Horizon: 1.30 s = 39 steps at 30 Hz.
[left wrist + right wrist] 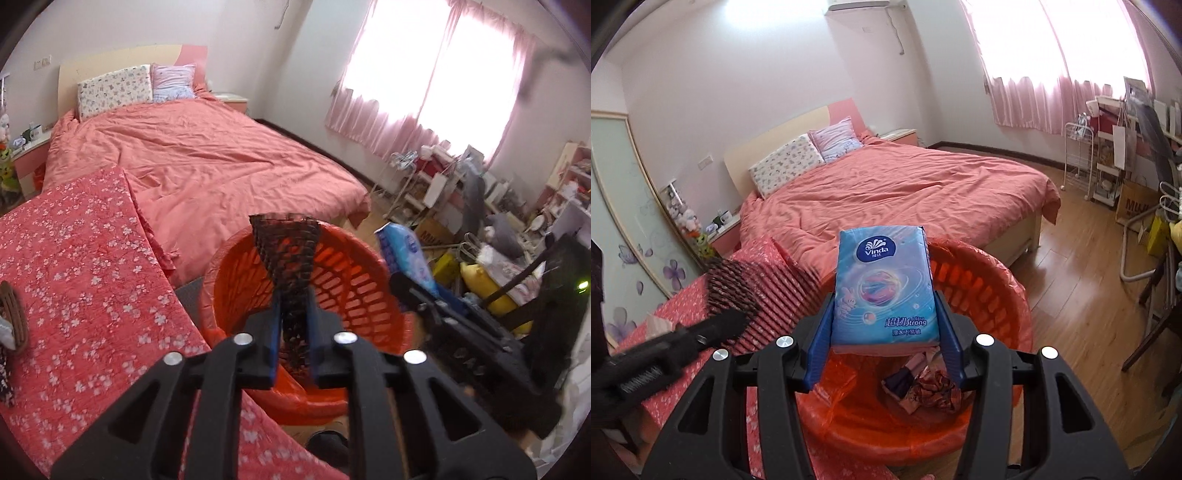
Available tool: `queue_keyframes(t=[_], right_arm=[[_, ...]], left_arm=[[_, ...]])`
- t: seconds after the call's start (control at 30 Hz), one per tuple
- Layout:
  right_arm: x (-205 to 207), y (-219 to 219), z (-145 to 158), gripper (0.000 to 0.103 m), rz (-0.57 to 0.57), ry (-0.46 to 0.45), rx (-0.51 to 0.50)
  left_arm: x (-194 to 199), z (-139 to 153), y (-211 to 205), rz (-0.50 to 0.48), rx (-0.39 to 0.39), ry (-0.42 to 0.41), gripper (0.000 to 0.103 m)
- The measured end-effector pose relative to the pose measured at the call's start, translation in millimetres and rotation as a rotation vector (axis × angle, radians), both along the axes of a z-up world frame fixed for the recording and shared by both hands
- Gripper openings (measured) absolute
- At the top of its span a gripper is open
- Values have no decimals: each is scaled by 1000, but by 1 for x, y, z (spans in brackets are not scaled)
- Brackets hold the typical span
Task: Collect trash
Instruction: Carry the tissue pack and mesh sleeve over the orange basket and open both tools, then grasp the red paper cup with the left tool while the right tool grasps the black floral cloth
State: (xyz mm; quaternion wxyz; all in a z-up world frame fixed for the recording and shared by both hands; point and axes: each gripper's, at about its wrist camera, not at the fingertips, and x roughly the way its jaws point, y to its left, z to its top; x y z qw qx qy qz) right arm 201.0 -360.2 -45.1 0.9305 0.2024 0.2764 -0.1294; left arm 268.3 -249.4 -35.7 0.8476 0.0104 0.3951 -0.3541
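Left claw (291, 314): closed on a dark, ridged, fan-shaped piece of trash (286, 254), pinched at its narrow end between the blue pads (272, 332), wide end flaring out above the orange basket (347, 295). Same piece seen from the right wrist view (753, 291) as a pleated, reddish-dark fan, blurred, beside the basket's left rim.

Right claw (884, 317): gripping a blue Vinda tissue pack (884, 284) by its two long sides, printed face up, held over the basket (993, 288). Also visible in the left wrist view (404, 254), just past the basket's right rim.

Inside the basket: an orange plastic liner (846, 410), and at the bottom some crumpled wrappers (923, 387), purple, pink and patterned red.

Left of the basket, touching or nearly touching it: a surface under a red floral cloth (81, 266), with a brown woven object (14, 317) at its left edge.

Beyond: a bed (905, 192) with a salmon cover and two pillows (805, 158) at the headboard. Wooden floor (1082, 280) to the right, cluttered shelves and bags (1123, 162) along the wall, pink curtains (1063, 88) over a bright window.
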Motion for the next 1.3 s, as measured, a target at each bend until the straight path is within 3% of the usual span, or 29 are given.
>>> queue_keyframes(t=[0.07, 0.13, 0.37, 0.57, 0.73, 0.83, 1.0, 1.13, 1.3], right_arm=[[3, -3, -6, 60, 7, 12, 14], [6, -4, -12, 67, 11, 29, 13], [2, 15, -17, 68, 23, 79, -25], [8, 41, -7, 69, 77, 89, -55], [13, 83, 2, 70, 159, 93, -87], [17, 111, 5, 71, 215, 99, -108], [27, 153, -1, 71, 299, 129, -138], [31, 178, -5, 71, 346, 154, -157], [35, 203, -5, 71, 386, 172, -184]], left_arm=[[7, -9, -5, 27, 34, 1, 46], [10, -15, -3, 46, 55, 8, 47], [4, -22, 46, 130, 146, -25, 58], [-6, -21, 122, 251, 223, -75, 65], [-5, -16, 215, 459, 271, -88, 77], [1, -16, 284, 632, 273, -69, 82], [20, -27, 363, 862, 297, -22, 90], [44, -39, 395, 914, 229, 76, 94], [64, -46, 404, 947, 188, 122, 94]])
